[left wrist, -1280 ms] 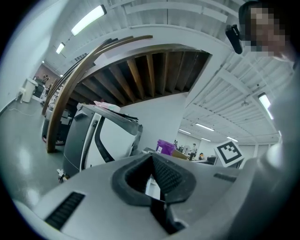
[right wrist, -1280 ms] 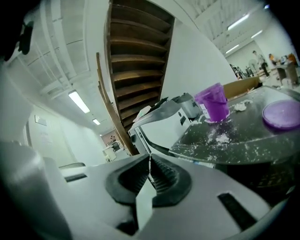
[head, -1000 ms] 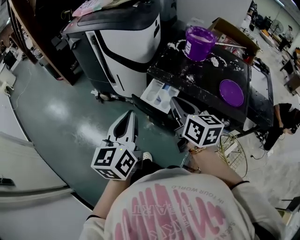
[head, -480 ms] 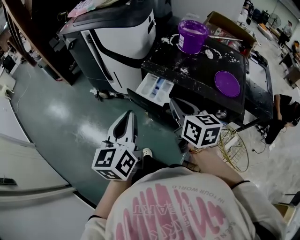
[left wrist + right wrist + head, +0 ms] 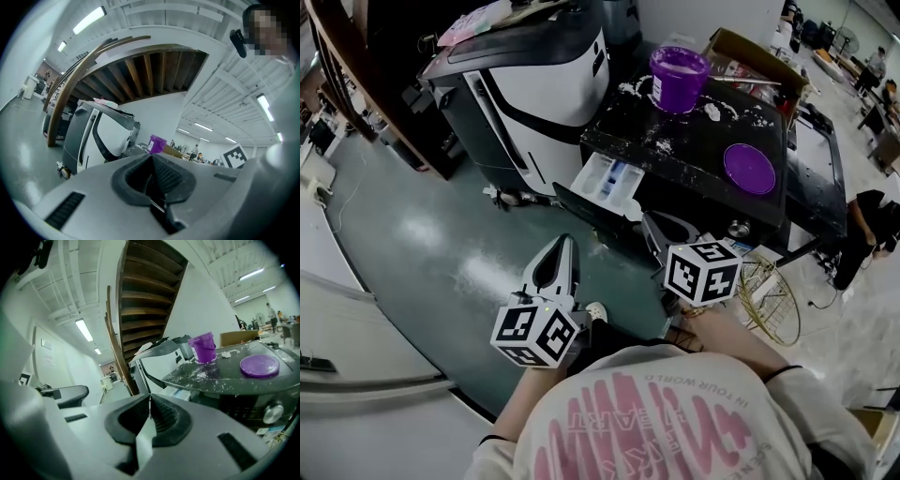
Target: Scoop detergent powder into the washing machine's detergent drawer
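Claws pressed together, empty

Left claw [image 5: 564,242] and right claw [image 5: 650,221] pinch nothing and touch nothing. Detergent drawer [image 5: 607,178] stands pulled out just beyond them. Purple powder tub [image 5: 678,77] sits far back on the washing machine [image 5: 694,141], purple lid [image 5: 749,168] nearer, to its right.

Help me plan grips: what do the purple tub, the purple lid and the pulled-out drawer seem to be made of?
The purple tub looks like smooth, slightly glossy plastic: even colour, white label on its side. The purple lid matches it, probably thin moulded plastic. The drawer seems glossy white plastic with a blue insert, though it shows small.
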`<state>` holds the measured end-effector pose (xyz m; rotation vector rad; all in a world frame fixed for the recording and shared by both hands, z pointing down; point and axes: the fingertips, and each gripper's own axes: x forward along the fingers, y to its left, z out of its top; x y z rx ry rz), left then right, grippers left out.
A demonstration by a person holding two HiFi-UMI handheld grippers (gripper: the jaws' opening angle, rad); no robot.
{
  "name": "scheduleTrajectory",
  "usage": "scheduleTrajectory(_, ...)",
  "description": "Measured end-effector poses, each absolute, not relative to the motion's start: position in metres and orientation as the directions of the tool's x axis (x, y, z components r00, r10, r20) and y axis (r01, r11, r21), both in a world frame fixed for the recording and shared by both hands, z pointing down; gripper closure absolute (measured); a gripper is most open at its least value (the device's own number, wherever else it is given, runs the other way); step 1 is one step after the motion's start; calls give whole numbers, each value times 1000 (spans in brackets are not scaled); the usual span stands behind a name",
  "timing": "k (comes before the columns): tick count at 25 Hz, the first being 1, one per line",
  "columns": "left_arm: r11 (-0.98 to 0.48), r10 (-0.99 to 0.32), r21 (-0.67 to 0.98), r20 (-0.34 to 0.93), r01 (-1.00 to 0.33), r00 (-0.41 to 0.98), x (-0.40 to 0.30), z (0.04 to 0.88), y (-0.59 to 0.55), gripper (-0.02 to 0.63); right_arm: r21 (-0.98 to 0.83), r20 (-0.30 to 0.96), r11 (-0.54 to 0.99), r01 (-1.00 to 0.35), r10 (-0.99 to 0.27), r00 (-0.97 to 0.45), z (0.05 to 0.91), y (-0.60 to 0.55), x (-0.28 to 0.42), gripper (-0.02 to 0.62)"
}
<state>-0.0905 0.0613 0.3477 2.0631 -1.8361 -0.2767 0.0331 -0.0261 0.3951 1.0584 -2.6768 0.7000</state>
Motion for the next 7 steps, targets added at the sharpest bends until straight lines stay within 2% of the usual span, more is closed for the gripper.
scheduleTrajectory(7,-69,-989,389,97,-919,115,-89,347,62,603,-355,325,641,-680,-597,-733,395,-25,39,592)
